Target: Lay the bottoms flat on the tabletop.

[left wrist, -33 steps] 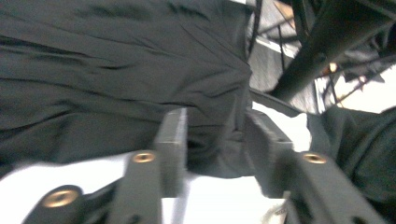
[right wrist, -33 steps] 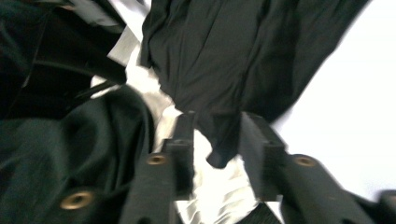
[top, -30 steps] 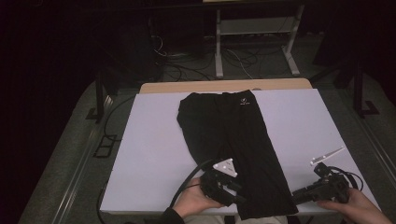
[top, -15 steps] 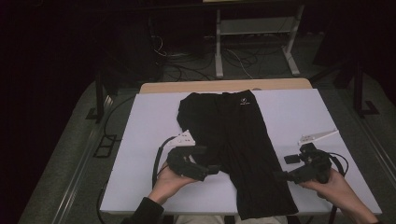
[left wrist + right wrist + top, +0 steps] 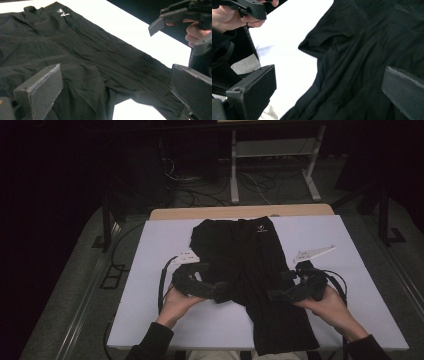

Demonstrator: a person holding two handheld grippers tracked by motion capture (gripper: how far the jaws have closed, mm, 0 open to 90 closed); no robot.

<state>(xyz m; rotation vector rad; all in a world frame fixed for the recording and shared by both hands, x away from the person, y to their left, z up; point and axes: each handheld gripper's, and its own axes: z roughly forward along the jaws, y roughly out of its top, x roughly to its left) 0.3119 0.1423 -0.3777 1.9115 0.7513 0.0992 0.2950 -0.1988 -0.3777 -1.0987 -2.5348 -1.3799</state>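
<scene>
Trousers (image 5: 260,280) lie flat down the middle of the table (image 5: 150,250). Left gripper (image 5: 220,291) and right gripper (image 5: 274,295) flank the leg, both jaws wide, nothing held. Best pinch both edges level before lifting.

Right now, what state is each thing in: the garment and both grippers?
black garment: lying flat on the white table, wrinkled, near end hanging over the front edge, ungripped.
left gripper: open, fingers at the garment's left edge.
right gripper: open, fingers at the garment's right edge.
</scene>
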